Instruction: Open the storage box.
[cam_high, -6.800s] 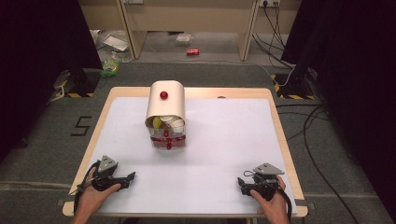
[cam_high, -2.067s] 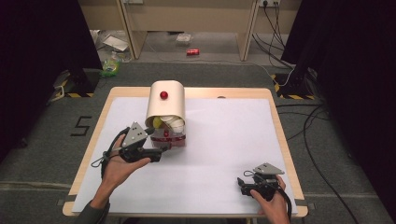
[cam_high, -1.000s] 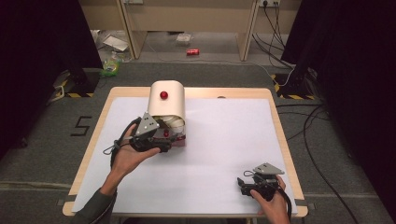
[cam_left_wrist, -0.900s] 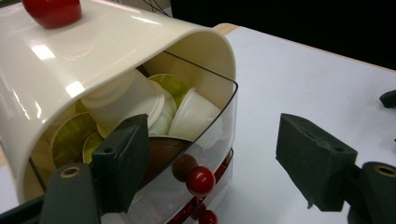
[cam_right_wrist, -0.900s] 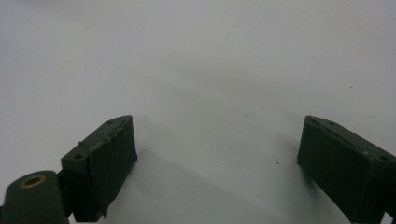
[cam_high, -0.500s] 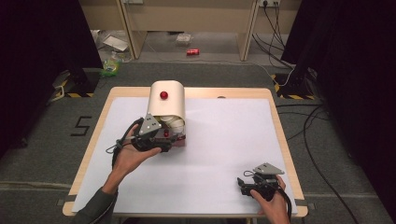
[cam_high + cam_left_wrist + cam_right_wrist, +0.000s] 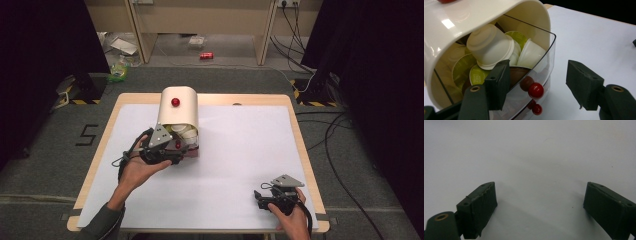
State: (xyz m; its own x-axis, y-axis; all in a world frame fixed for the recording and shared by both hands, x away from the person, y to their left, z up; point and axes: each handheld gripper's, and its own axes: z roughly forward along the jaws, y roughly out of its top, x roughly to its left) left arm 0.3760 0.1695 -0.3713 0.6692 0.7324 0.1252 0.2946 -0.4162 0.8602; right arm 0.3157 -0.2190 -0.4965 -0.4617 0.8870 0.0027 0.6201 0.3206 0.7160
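My left gripper (image 7: pixel 172 152) is right up against the front of the capsule dispenser (image 7: pixel 178 114), which sits on the white surface (image 7: pixel 240 150) at about eleven o'clock from the middle. In the left gripper view, the dispenser's cream hood arches over a clear drawer (image 7: pixel 541 62) crammed with coffee capsules (image 7: pixel 490 47), some white, some showing green foil lids. A red knob (image 7: pixel 535 90) pokes out of the drawer front, with a second, smaller one just below it. My left fingers (image 7: pixel 499 83) have just been closing, and the red knob sits between them, but the pads aren't on it yet: one finger is over the clear drawer wall at nine o'clock of the knob, the other is apart from it at three o'clock, over bare surface. So that's open, nothing gripped.

Down at five o'clock on the surface, near the front edge, my right gripper (image 7: pixel 265 196) rests in my hand. In the right gripper view, its fingers (image 7: pixel 480 207) are spread wide with plain white surface between them, holding nothing.
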